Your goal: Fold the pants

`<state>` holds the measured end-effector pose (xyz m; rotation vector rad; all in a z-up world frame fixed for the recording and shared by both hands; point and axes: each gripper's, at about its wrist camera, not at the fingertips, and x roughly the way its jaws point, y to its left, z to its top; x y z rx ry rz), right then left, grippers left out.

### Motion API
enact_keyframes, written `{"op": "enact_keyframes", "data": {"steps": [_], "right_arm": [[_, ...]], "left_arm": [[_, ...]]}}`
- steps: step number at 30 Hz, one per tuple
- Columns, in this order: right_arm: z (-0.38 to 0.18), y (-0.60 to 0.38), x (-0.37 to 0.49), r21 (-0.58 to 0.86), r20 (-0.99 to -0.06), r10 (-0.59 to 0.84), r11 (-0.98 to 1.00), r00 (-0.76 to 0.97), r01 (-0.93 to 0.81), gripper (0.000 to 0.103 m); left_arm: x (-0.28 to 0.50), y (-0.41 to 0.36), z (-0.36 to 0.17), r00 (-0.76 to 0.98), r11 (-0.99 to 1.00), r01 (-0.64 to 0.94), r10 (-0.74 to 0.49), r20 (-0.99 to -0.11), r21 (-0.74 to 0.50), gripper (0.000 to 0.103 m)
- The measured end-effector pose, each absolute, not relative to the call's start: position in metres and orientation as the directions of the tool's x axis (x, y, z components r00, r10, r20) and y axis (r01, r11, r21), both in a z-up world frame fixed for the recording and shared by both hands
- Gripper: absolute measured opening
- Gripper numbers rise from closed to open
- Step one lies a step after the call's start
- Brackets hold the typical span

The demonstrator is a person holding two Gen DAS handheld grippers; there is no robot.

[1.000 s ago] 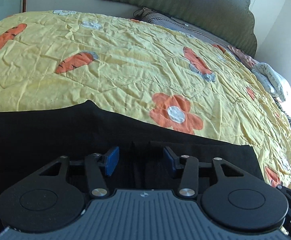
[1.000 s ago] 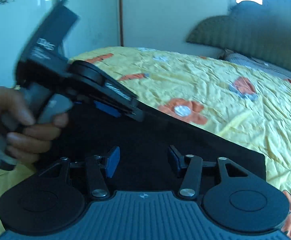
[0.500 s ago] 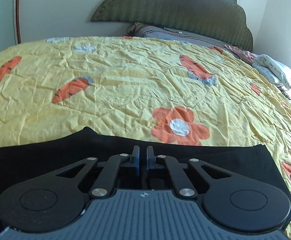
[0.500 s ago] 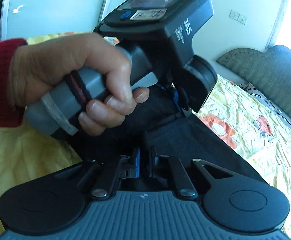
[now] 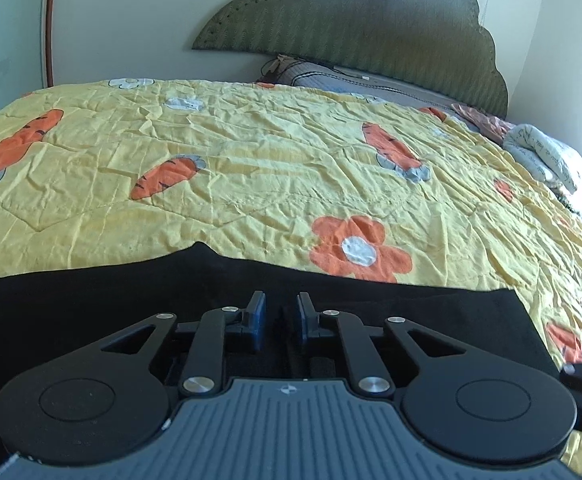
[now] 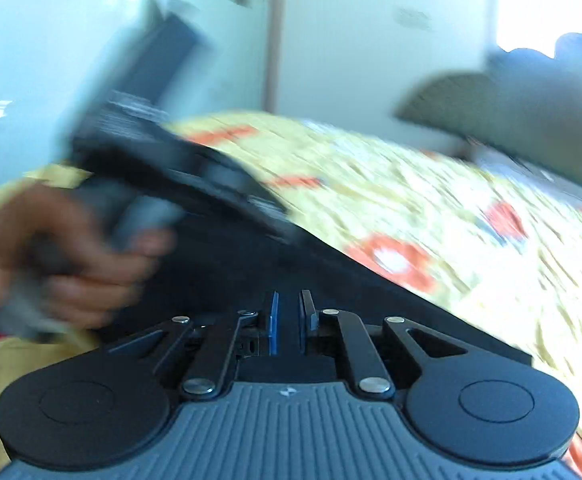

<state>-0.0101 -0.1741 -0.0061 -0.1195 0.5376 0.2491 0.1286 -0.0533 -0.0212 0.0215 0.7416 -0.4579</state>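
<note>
Nearest the left wrist camera, the left gripper (image 5: 279, 322) is seen with its 2 blue pads a narrow gap apart, reopened slightly from the closed pinch of 0.5 s ago; whether cloth is caught cannot be told. The right gripper (image 6: 289, 322) is likewise parted narrowly, where it had been nearly closed. Beneath both, the black fabric pants (image 5: 91, 304) are spread flat, filling 6 o'clock. At 9 o'clock in the blurred right view, the person's left hand (image 6: 51, 256) is seen, lowered and farther off than before. Beyond, at 12 o'clock, the yellow carrot-and-flower quilt (image 5: 271, 168) is spread toward the green scalloped padded headboard (image 5: 371, 32).
</note>
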Motion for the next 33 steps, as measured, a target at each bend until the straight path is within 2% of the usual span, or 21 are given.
{"op": "enact_keyframes", "data": {"steps": [3, 9, 11, 13, 19, 21, 25, 29, 30, 31, 32, 33], "right_arm": [[-0.027, -0.181, 0.008, -0.001, -0.612, 0.161, 0.979, 0.774, -0.205, 0.01], [-0.023, -0.191, -0.004, 0.039, -0.543, 0.128, 0.991, 0.83, -0.127, 0.01], [-0.027, -0.191, 0.005, 0.02, -0.567, 0.097, 0.994, 0.818, -0.104, 0.01], [-0.033, -0.194, 0.011, 0.025, -0.596, 0.092, 0.995, 0.798, -0.096, 0.01], [-0.024, -0.19, -0.001, 0.028, -0.559, 0.086, 0.996, 0.825, -0.085, 0.01], [-0.023, -0.189, 0.001, 0.046, -0.566, 0.091, 0.996, 0.82, -0.079, 0.01], [-0.019, -0.182, 0.004, 0.072, -0.565, 0.115, 0.993, 0.817, -0.09, 0.01], [-0.015, -0.169, 0.01, 0.09, -0.566, 0.136, 0.991, 0.813, -0.103, 0.011], [-0.015, -0.166, 0.011, 0.098, -0.568, 0.143, 0.99, 0.811, -0.105, 0.012], [-0.014, -0.162, 0.013, 0.104, -0.571, 0.149, 0.989, 0.807, -0.109, 0.018], [-0.013, -0.158, 0.014, 0.106, -0.572, 0.156, 0.988, 0.805, -0.117, 0.029], [-0.012, -0.153, 0.014, 0.1, -0.569, 0.162, 0.987, 0.806, -0.127, 0.035]], "left_arm": [[0.129, -0.063, -0.038, 0.621, 0.908, 0.411, -0.347, -0.703, -0.085, 0.023], [0.111, -0.056, -0.028, 0.655, 0.909, 0.408, -0.356, -0.667, -0.085, 0.023], [0.109, -0.054, -0.03, 0.646, 0.906, 0.413, -0.364, -0.671, -0.094, 0.03], [0.108, -0.054, -0.037, 0.63, 0.909, 0.406, -0.352, -0.692, -0.093, 0.031], [0.102, -0.036, -0.031, 0.638, 0.924, 0.357, -0.347, -0.687, -0.135, 0.034], [0.099, -0.029, -0.028, 0.654, 0.937, 0.329, -0.314, -0.688, -0.115, 0.037], [0.094, -0.011, -0.021, 0.688, 0.961, 0.266, -0.247, -0.682, -0.08, 0.06], [0.089, 0.007, -0.014, 0.714, 0.973, 0.224, -0.198, -0.672, -0.049, 0.067], [0.088, 0.011, -0.012, 0.719, 0.976, 0.213, -0.182, -0.671, -0.037, 0.068], [0.087, 0.016, -0.011, 0.724, 0.979, 0.203, -0.169, -0.669, -0.027, 0.069], [0.086, 0.02, -0.01, 0.729, 0.981, 0.193, -0.155, -0.667, -0.017, 0.07], [0.085, 0.025, -0.009, 0.734, 0.983, 0.183, -0.142, -0.665, -0.008, 0.07]]}}
